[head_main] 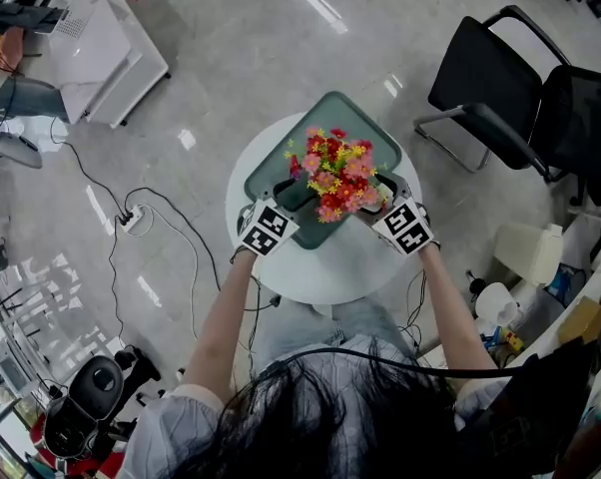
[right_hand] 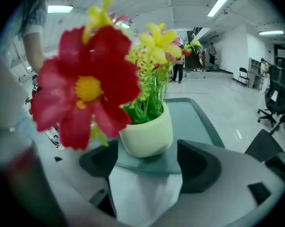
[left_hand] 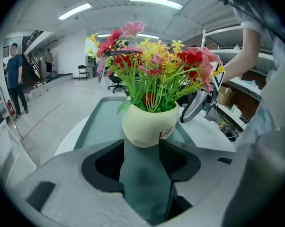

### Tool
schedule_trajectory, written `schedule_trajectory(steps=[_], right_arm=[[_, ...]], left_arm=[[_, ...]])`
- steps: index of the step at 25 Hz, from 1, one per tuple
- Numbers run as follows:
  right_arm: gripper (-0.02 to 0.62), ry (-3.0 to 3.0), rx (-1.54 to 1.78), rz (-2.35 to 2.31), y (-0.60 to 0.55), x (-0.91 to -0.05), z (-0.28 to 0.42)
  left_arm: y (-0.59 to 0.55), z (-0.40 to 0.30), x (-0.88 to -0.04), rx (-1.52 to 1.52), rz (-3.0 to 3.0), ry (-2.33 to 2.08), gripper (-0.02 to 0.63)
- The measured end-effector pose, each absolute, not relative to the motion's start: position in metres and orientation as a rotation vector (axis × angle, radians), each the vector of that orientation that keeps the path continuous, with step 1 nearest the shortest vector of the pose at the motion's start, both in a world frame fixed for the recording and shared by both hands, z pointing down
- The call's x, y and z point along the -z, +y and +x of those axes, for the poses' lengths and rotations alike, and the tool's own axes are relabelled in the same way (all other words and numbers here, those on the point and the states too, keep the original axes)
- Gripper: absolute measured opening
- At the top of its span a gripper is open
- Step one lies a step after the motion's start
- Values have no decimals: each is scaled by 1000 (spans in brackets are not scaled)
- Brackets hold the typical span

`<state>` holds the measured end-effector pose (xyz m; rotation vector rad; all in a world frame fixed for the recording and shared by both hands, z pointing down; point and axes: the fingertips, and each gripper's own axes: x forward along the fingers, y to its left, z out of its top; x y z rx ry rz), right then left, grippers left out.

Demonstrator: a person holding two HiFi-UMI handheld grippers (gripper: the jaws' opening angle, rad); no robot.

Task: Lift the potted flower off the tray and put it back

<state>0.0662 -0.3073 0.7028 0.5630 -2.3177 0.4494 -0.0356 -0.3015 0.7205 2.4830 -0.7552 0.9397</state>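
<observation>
Cream pot: the small rounded cream ceramic pot of red, pink and yellow artificial flowers (head_main: 338, 173) stands upright on the dark green rectangular tray (head_main: 352, 118), close to the tray's near edge, with its stems rising straight up.
Bench: a round white bench (head_main: 330, 267) carries the tray, which lies across its far half.
Left gripper: the left gripper (head_main: 293, 202) is released, its jaws wide apart. In the left gripper view the pot (left_hand: 147, 124) sits straight ahead at the mouth of the jaws, with the pads not pressing on it.
Right gripper: the right gripper (head_main: 382, 196) is also released and wide. The pot (right_hand: 147, 131) lies dead ahead at its jaw tips, the tray corner under it and bare bench nearer the camera.
Key relation: the pot stands between the two grippers, one on each flank, both angled downward and about equally near. Judged from this, either could close on the pot wall below the rim.
In the way: a large red bloom (right_hand: 88, 86) hangs across the right gripper's line of sight, and leaves overhang the rim. They could be pinched if a jaw closes high.
Surroundings: black office chairs (head_main: 490, 78) and a black floor cable (head_main: 181, 228) lie well apart from the bench.
</observation>
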Motion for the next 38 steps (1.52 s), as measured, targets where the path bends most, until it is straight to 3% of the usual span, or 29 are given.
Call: schedule_trajectory(steps=[23, 38], right_arm=[[368, -2303, -356, 471, -320, -710, 48], [367, -2332, -315, 496, -315, -679, 42]], left_arm=[[-307, -23, -735, -1171, 2595, -586, 230], [-307, -29, -702, -1119, 2627, -692, 230]])
